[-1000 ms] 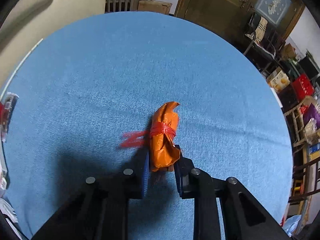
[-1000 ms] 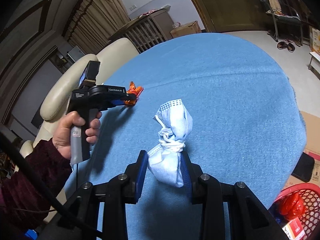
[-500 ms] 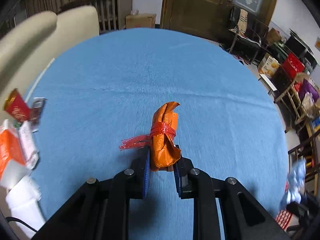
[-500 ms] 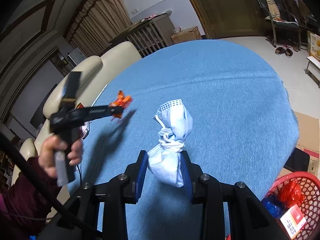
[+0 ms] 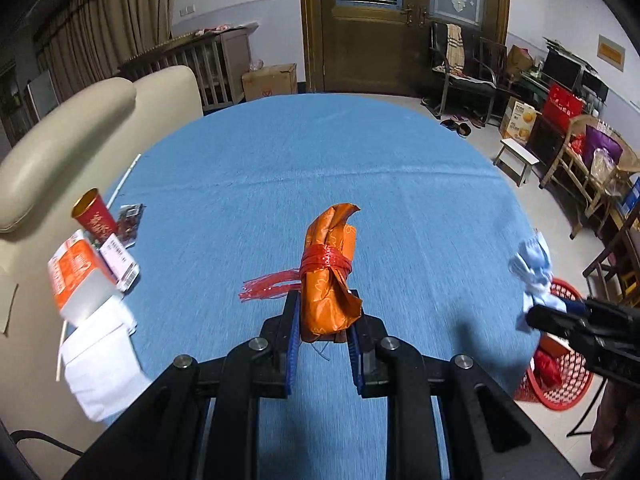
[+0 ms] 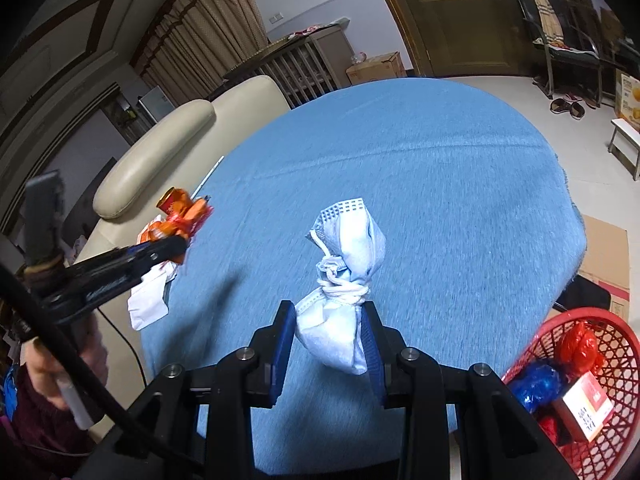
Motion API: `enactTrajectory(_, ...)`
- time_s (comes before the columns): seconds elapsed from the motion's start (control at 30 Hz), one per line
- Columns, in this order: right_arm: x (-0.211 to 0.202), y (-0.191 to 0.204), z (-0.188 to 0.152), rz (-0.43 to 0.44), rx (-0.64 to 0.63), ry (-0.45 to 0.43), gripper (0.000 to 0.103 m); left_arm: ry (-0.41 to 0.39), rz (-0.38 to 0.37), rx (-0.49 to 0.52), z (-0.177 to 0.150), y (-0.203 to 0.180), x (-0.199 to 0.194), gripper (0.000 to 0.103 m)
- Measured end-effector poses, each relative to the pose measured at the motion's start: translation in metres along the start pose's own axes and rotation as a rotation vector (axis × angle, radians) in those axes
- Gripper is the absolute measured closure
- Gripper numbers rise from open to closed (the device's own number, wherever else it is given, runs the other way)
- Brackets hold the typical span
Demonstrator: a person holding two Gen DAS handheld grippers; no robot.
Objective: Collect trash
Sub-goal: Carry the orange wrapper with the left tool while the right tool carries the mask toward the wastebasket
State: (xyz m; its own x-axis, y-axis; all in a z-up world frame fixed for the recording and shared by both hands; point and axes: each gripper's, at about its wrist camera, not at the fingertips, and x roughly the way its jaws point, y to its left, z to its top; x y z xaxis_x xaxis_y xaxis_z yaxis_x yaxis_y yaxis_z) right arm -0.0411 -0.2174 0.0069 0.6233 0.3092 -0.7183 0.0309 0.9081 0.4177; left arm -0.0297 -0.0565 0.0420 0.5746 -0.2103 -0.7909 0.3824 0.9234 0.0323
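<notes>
Left gripper [image 5: 323, 334] jaws clamp the orange bundle [image 5: 329, 276] mid-frame above the table [image 5: 400, 200], right gripper [image 6: 326, 354] jaws pinch the knotted mask [image 6: 347, 280], basket [image 6: 624, 344] lower right.

The middle and far side of the blue table [image 5: 400, 152] lie bare, open to either gripper. Along its left edge a red cup [image 5: 94, 215], cartons [image 5: 76, 276] and white paper [image 5: 100, 364] crowd together, and a red basket [image 6: 600, 376] stands just beside the right edge.

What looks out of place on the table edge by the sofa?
The orange-and-white carton lies tipped over among loose papers at the table's left edge, beside the upright red cup. Nothing looks spilled.
</notes>
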Motion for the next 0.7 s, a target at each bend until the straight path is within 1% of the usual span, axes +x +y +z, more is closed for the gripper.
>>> enactTrajectory(0.13, -0.005, 0.005, -0.006, -0.005, -0.026, 0.010, 0.068, -0.012, 0.011, 0.004, -0.013, -0.008, -0.015, 0.081)
enactTrajectory(0.37, -0.015, 0.012, -0.018, -0.006, -0.061, 0.017, 0.068, -0.048, 0.046, 0.010, -0.025, -0.022, -0.033, 0.081)
enactTrajectory(0.5, -0.020, 0.018, -0.020, -0.008, -0.082, 0.010, 0.068, -0.069, 0.065, 0.016, -0.029, -0.025, -0.039, 0.081)
enactTrajectory(0.7, -0.018, 0.026, -0.021, -0.012, -0.098, 0.011, 0.068, -0.073, 0.085, 0.017, -0.033, -0.028, -0.041, 0.081)
